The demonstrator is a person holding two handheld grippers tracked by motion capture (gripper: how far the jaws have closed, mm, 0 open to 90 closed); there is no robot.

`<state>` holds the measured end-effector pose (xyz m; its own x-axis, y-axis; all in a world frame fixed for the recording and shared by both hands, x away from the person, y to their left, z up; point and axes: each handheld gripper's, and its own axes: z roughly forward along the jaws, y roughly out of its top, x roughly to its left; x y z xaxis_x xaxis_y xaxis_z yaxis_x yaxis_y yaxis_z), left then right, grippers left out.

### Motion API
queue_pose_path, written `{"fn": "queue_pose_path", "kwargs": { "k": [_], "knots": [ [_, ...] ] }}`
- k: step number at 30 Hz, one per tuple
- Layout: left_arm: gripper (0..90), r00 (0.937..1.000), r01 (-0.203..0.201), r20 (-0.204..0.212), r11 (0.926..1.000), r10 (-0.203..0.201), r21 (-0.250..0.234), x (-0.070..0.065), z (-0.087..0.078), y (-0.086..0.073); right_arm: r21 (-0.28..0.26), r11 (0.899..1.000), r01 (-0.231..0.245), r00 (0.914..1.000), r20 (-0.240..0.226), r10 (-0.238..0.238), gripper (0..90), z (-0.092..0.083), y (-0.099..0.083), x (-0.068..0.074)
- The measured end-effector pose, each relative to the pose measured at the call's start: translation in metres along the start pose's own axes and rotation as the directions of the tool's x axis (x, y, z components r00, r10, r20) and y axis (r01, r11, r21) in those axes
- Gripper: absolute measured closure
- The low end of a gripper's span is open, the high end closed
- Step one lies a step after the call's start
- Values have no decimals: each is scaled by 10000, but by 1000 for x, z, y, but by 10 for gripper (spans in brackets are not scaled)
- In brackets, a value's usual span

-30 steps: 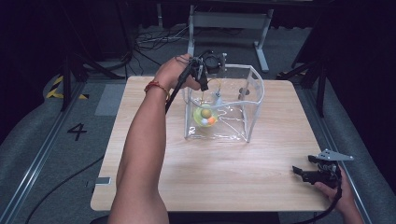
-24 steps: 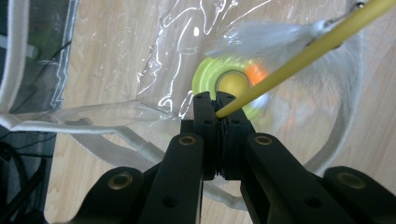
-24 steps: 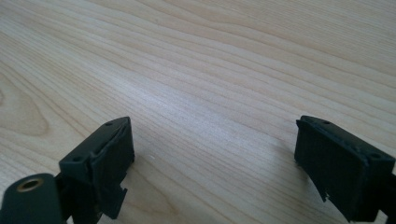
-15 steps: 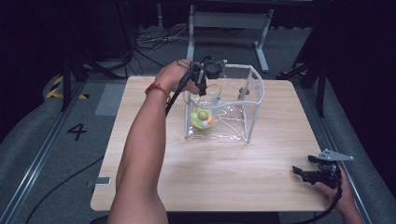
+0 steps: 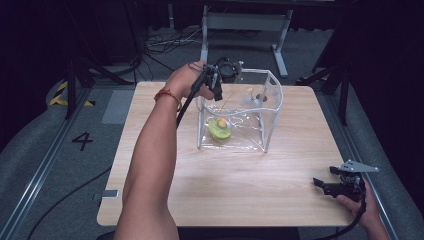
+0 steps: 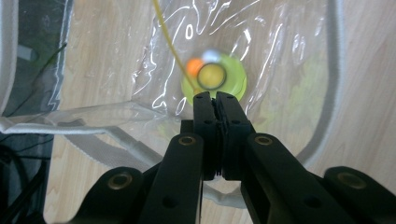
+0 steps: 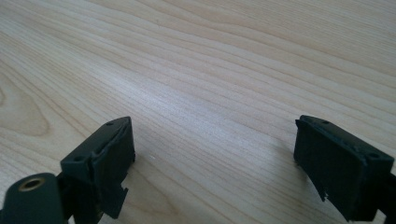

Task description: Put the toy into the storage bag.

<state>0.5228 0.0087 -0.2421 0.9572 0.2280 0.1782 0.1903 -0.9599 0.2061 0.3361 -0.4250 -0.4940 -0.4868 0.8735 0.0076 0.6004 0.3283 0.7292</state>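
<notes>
Half-blurred toy (image 6: 214, 77) — hidden below left tongs (image 6: 216, 97).

My left gripper (image 5: 216, 82) hangs over the clear bag's (image 5: 270, 107) rim; the toy (image 5: 220, 128) lies inside, below its tips. My right gripper (image 5: 331, 186) rests well apart on the table (image 5: 150, 200).

A single digit, "4" (image 5: 82, 141), stands in black on the grey floor (image 5: 60, 150) left of the table (image 5: 150, 200), in the high view. Farther off on the same side, yellow-and-black hazard stripes (image 5: 62, 94) mark the floor; they carry no writing. Nothing else can be read.
</notes>
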Motion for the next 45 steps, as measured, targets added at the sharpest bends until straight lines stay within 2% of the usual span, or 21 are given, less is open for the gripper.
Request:
{"fn": "queue_pose_path", "kwargs": {
  "k": [6,7,13,18,21,22,33,40,45],
  "knots": [
    [850,9998,57,-194,9999,-59,-110,-2,-7,-4,-10,10000,18,10000,10,-18,129,0,0,0],
    [847,9998,-43,-189,10000,41,-89,-2,-8,-5,-9,10000,15,10000,9,-15,129,0,0,0],
    [836,9990,77,-439,9993,-93,-369,-4,-16,-14,6,10000,-10,10000,0,10,129,0,0,0],
    [809,9967,206,-768,9978,-254,-628,-7,-23,-26,-9,10000,13,10000,5,-13,128,0,0,0],
    [792,9961,262,-826,9969,-323,-741,-9,-27,-32,-15,10000,24,10000,7,-24,129,0,0,0],
    [771,9944,307,-978,9960,-389,-835,-11,-29,-38,-15,10000,24,10000,7,-24,129,0,0,0],
    [713,9895,505,-1298,9937,-633,-997,-22,-36,-70,-4,10000,4,10000,4,-4,128,0,0,0],
    [650,9837,706,-1568,9914,-875,-1101,-31,-32,-92,4,10000,21,10000,-3,-21,128,0,0,0],
    [600,9752,991,-1847,9866,-1222,-1296,-38,-25,-106,7,10000,25,10000,-2,-25,129,0,0,0]
  ]
}}
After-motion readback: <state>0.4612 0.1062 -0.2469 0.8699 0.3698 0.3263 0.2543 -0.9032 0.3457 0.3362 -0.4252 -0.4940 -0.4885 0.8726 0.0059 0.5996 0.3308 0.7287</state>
